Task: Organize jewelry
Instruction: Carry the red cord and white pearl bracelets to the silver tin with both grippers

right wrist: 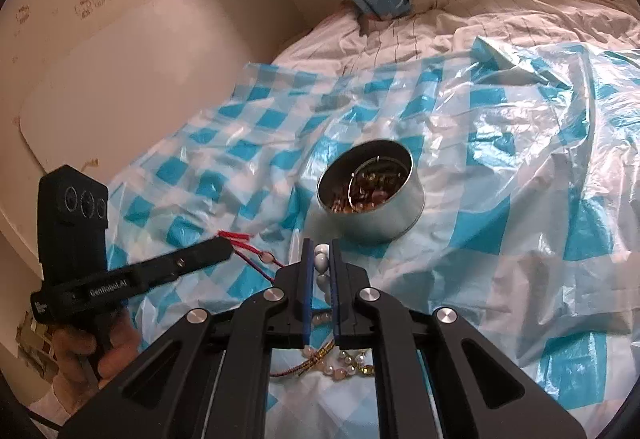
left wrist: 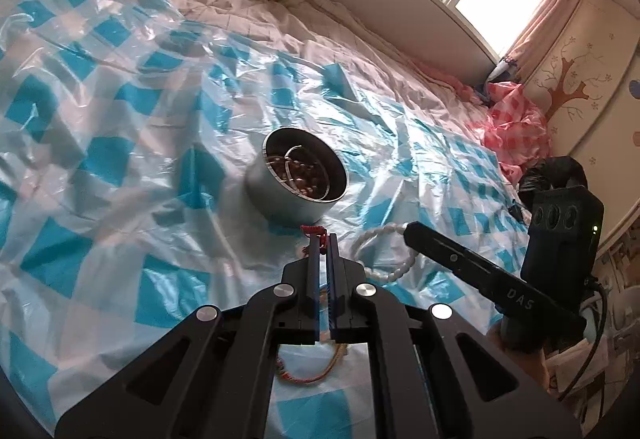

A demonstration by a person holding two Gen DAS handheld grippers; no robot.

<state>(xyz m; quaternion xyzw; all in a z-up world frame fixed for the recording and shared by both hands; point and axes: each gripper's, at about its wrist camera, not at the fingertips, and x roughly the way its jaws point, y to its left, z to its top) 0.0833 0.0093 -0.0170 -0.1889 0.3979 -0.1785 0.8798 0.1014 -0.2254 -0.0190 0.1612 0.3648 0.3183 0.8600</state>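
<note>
both fingers pinched on jewelry
left gripper (left wrist: 322,239) nips a thin red cord bracelet (left wrist: 311,229); right gripper (right wrist: 321,253) clasps a twisted white bangle (right wrist: 321,262) near a round metal tin (right wrist: 374,187).

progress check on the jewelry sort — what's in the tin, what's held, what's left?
Done: the round tin already holds a bangle and beads. In hand: left tongs shut on a red cord bracelet; right tongs shut on a white bead bracelet. Left: both still short of the tin, plus pearl strand on the checked sheet.
</note>
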